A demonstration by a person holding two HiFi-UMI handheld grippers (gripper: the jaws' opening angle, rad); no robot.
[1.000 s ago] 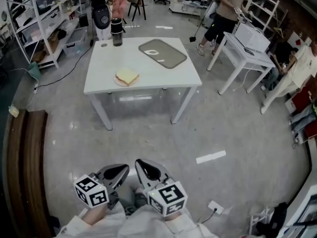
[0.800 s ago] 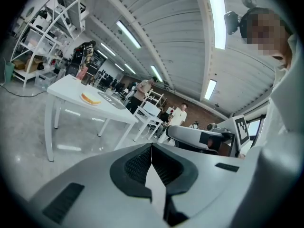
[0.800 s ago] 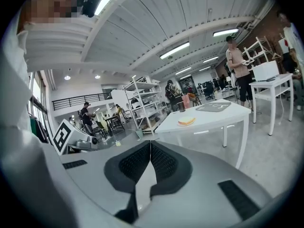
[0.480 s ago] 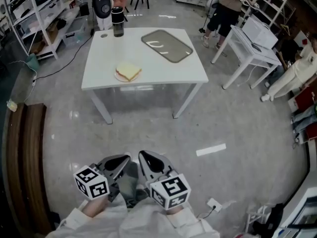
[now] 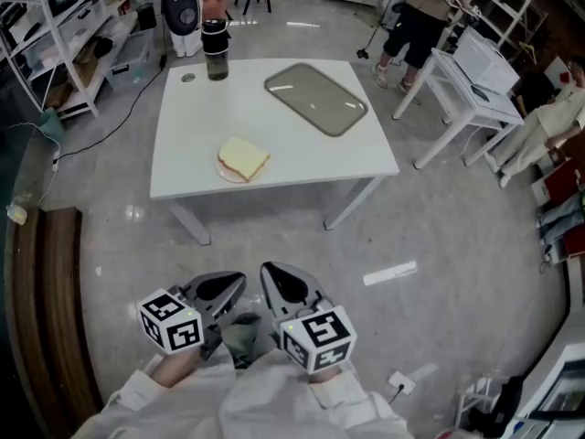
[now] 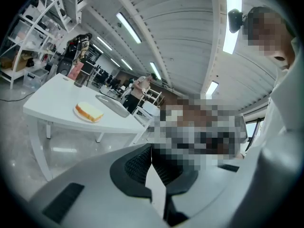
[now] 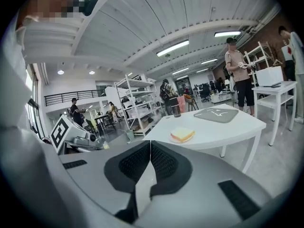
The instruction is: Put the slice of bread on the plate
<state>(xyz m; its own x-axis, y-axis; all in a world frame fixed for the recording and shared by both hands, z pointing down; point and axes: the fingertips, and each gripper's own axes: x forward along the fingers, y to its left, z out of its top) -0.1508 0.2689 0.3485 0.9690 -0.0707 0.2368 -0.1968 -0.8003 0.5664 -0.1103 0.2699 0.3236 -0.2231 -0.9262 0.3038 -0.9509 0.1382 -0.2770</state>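
Note:
A slice of bread (image 5: pixel 245 159) lies on a small pink plate (image 5: pixel 224 169) near the front edge of the white table (image 5: pixel 302 154). The bread (image 6: pixel 90 111) also shows in the left gripper view, and the bread (image 7: pixel 182 134) in the right gripper view, far ahead of the jaws. Both grippers are held low and close to my body, well short of the table. My left gripper (image 5: pixel 224 289) is shut with nothing in it. My right gripper (image 5: pixel 281 283) is shut and empty too.
A grey tray (image 5: pixel 316 99) lies at the back right of the table, and a dark tumbler (image 5: pixel 216 50) stands at its back left. A second white table (image 5: pixel 466 85) stands to the right with a person (image 5: pixel 419 16) beside it. Shelving (image 5: pixel 55 35) lines the left.
The table has come nearer in the head view and sits lower in it. Both grippers stay shut, held together near my body.

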